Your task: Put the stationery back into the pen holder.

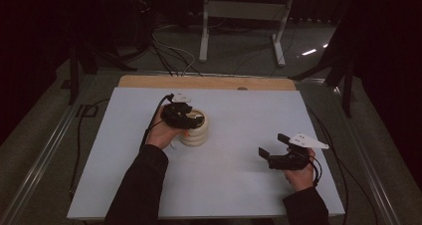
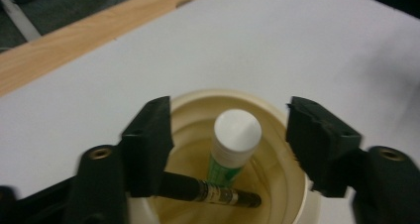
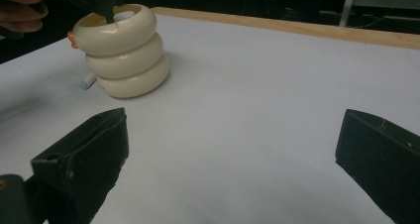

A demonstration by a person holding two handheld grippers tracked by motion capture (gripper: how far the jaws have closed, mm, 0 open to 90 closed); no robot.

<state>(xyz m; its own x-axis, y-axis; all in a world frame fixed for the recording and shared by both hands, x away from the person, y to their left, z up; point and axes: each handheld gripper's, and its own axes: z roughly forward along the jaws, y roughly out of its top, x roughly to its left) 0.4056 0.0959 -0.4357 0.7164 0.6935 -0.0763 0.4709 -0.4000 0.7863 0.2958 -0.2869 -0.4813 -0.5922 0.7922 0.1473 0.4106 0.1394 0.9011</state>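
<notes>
The white-capped glue stick (image 2: 233,144) stands nearly upright inside the cream ringed holder (image 1: 195,129), left of centre in the high view, with a dark pen (image 2: 210,190) lying across the bottom beside it. My left hand-held gripper (image 2: 230,135) hangs straight above, released, jaws spread to either side of the cap without touching it. The right hand-held gripper (image 1: 276,146) rests open, well apart at the lower right. Around the holder the white bench (image 1: 239,175) gives me free room.
</notes>
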